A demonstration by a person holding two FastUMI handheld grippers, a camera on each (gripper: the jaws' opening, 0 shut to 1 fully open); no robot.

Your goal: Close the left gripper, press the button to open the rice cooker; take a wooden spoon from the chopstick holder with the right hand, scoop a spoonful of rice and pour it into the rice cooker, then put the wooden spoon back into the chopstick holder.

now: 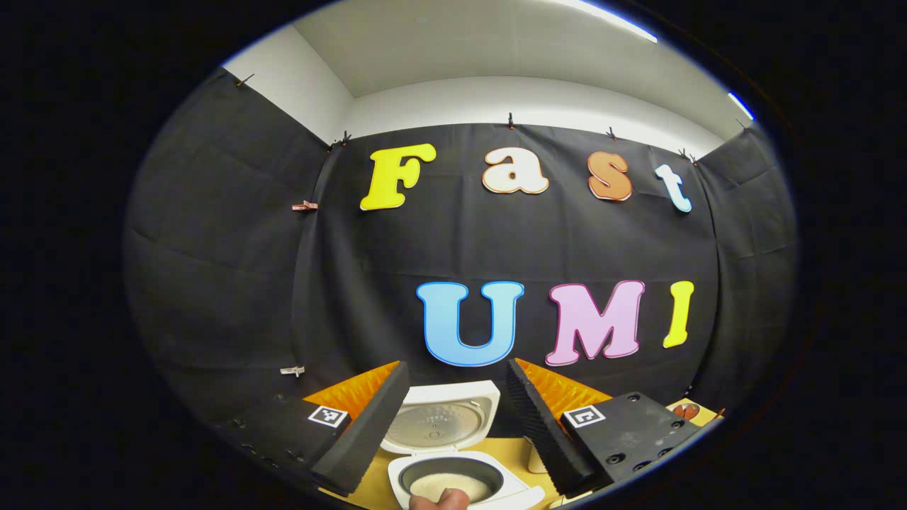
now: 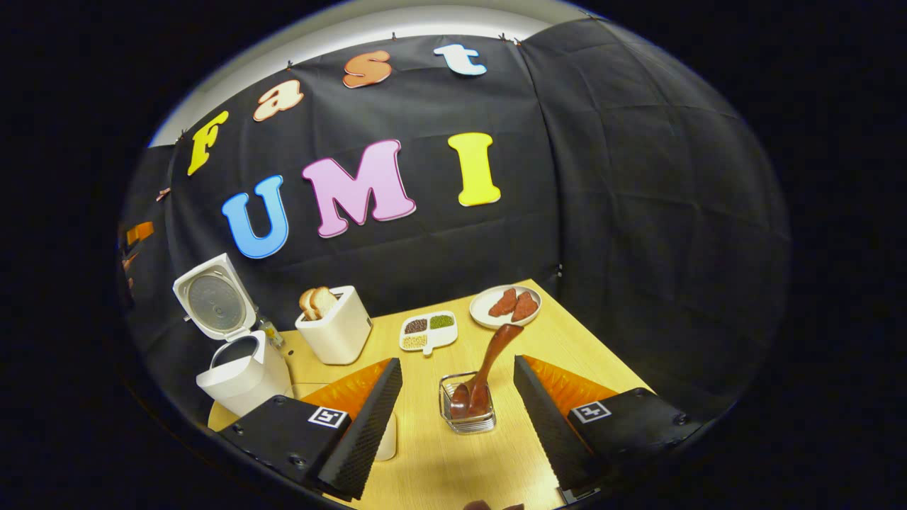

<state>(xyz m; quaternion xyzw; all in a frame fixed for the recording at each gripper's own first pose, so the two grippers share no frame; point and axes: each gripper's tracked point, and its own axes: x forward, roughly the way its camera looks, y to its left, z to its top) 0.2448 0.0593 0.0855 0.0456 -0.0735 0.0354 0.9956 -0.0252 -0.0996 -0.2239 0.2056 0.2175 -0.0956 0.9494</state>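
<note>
In the left gripper view, my left gripper (image 1: 457, 375) is open above the white rice cooker (image 1: 496, 489). Its lid (image 1: 439, 421) stands up, and white rice (image 1: 450, 485) lies in the dark inner pot. In the right gripper view, the cooker (image 2: 241, 375) stands at the table's left with its lid (image 2: 212, 297) raised. The wooden spoon (image 2: 496, 350) stands bowl down in the clear chopstick holder (image 2: 466, 418), its handle leaning to the right. My right gripper (image 2: 457, 365) is open, and the holder shows between its fingers, touched by neither.
On the wooden table (image 2: 460, 467) stand a white toaster (image 2: 340, 333) with bread, a divided dish (image 2: 429, 331) of grains and a plate (image 2: 506, 304) with reddish pieces. A white cup (image 2: 387, 439) sits partly under my right gripper's left finger. A fingertip (image 1: 439, 499) shows low down.
</note>
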